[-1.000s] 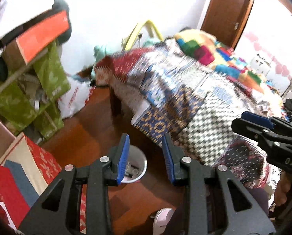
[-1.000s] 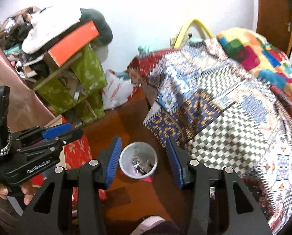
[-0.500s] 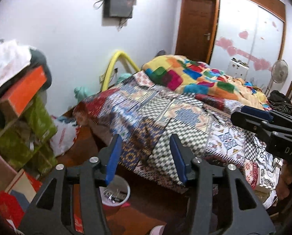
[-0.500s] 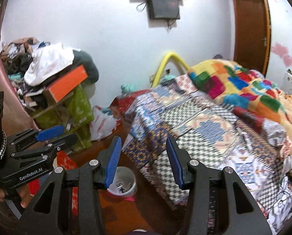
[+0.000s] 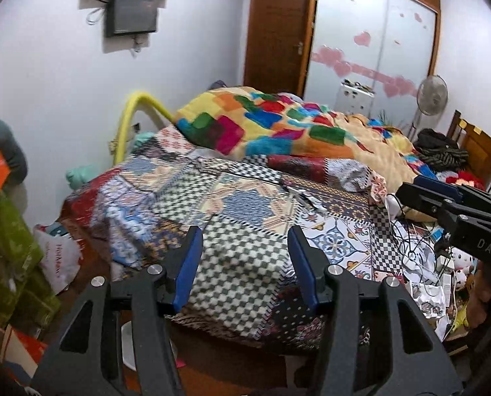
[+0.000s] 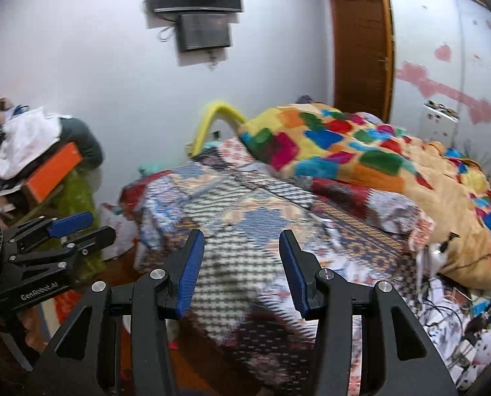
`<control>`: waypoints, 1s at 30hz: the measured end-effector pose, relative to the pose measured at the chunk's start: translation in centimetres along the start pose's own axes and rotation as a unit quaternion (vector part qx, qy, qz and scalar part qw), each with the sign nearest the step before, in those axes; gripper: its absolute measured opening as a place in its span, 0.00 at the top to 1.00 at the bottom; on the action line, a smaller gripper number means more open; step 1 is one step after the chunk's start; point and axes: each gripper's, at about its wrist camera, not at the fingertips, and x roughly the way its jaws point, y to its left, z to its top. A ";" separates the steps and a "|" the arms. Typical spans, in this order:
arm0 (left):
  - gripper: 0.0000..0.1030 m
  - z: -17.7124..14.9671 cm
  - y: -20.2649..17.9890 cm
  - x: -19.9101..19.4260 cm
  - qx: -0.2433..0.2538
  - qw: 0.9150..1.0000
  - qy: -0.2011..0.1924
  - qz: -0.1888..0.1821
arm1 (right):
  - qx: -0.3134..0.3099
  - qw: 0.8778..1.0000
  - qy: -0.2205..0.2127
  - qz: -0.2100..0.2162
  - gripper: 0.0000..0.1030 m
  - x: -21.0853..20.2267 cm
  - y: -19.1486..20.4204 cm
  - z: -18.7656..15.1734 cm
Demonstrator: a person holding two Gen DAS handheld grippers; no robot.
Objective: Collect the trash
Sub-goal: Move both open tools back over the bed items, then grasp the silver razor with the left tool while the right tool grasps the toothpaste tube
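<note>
My left gripper (image 5: 245,265) is open and empty, raised over the near corner of the bed. My right gripper (image 6: 240,270) is open and empty too, held beside it to the right; it also shows in the left wrist view (image 5: 443,204). The white trash bin (image 5: 128,343) stands on the floor below, mostly hidden behind my left gripper's arm. Small scraps (image 5: 306,199) lie on the patchwork bedspread (image 5: 245,204). Crumpled papers and wrappers (image 5: 423,283) lie among white cables at the bed's right side.
A colourful blanket (image 5: 278,125) is heaped at the far end of the bed. Green bags and boxes (image 5: 11,264) and a white plastic bag (image 5: 60,260) crowd the left wall. A wooden door (image 5: 275,36), a wardrobe and a fan (image 5: 431,95) stand behind.
Both grippers have tilted up and risen from the floor and bin to the bed top. The bin has slid out of the middle of the views. Jaws stay open.
</note>
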 end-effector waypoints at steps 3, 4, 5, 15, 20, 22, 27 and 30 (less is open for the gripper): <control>0.49 0.8 -1.1 2.8 0.004 1.000 0.015 -0.011 | 0.014 1.000 0.005 -0.024 0.58 0.8 -2.8 -0.1; 0.49 1.0 -1.4 3.8 0.003 1.000 0.020 -0.017 | 0.017 0.999 0.008 -0.032 0.58 0.9 -3.6 -0.2; 0.49 1.2 -1.5 4.6 0.002 0.999 0.024 -0.021 | 0.026 0.998 0.017 -0.047 0.58 1.7 -5.5 -0.4; 0.49 2.3 -3.0 15.2 0.012 0.995 0.085 -0.051 | 0.069 0.992 0.065 -0.085 0.58 7.1 -12.1 -2.0; 0.49 1.7 -3.3 21.6 0.017 0.992 0.116 -0.054 | 0.083 0.988 0.098 -0.083 0.58 11.6 -14.3 -3.0; 0.49 1.5 -3.4 23.9 0.014 0.990 0.129 -0.061 | 0.084 0.987 0.112 -0.082 0.58 13.5 -15.0 -3.4; 0.49 0.5 -4.1 29.7 0.024 0.982 0.166 -0.084 | 0.087 0.983 0.146 -0.071 0.58 19.3 -16.7 -4.5; 0.49 -0.1 -5.2 32.8 0.047 0.979 0.177 -0.085 | 0.084 0.982 0.156 -0.072 0.58 21.1 -17.0 -4.8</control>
